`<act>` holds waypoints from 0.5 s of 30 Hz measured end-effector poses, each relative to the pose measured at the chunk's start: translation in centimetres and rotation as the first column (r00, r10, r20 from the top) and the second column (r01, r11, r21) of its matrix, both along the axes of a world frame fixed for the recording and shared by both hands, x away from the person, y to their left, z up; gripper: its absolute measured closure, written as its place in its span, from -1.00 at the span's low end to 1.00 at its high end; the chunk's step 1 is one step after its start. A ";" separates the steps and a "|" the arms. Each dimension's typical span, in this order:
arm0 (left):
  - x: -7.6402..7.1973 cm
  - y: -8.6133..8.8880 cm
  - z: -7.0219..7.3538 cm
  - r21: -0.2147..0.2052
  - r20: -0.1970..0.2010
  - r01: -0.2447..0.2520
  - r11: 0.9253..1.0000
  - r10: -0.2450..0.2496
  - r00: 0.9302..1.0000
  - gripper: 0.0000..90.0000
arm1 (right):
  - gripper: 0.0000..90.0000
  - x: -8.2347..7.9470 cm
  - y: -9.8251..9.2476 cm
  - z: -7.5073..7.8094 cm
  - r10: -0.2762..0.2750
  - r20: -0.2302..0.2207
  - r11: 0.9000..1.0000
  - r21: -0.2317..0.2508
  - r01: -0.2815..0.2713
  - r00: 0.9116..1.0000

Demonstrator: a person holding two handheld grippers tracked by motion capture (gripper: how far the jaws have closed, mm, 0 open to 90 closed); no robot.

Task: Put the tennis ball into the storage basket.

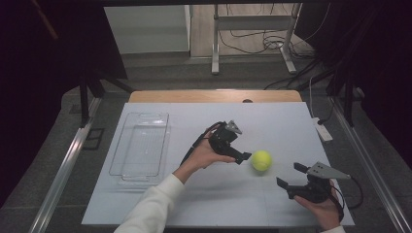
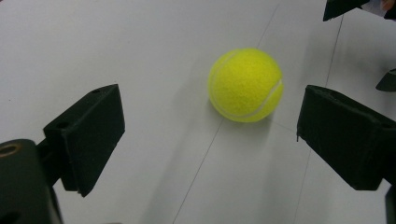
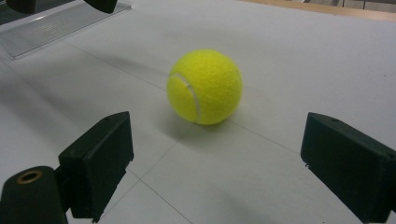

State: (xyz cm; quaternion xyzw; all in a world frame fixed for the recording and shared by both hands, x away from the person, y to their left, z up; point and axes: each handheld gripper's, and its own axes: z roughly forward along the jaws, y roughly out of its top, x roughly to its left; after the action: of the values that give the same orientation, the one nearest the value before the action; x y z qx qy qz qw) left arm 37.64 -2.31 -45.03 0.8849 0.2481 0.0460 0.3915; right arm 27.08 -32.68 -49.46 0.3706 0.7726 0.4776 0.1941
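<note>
On the white table [image 1: 145,194], the tennis ball [image 1: 261,160] lies ungrasped between the left gripper [image 1: 241,158] and right gripper [image 1: 290,175], both spread wide; the clear tray [image 1: 141,144] appears empty, so nothing looks done yet.

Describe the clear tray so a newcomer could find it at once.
Start at the white table top and look to its left side, away from both grippers. There lies the clear tray, a long shallow rectangle with its long side running away from the person. It is see-through with nothing inside, unlike the yellow tennis ball at centre right.
</note>
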 end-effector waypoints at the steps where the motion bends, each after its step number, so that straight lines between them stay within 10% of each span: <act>1: 0.1 -0.1 0.0 0.000 -0.002 0.000 1.000 0.000 1.000 -0.81 | -0.79 0.0 0.0 0.0 0.000 0.000 1.000 0.000 0.000 1.000; 15: 0.7 -1.5 -0.4 0.018 -0.012 0.021 1.000 -0.020 1.000 -0.81 | -0.79 0.0 0.0 -0.1 0.000 -0.002 1.000 -0.001 0.000 1.000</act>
State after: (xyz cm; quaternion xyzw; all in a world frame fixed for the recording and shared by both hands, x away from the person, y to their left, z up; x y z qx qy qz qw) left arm 38.31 -3.80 -45.42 0.8913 0.2409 0.0390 0.3822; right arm 27.12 -32.65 -49.54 0.3708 0.7731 0.4768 0.1936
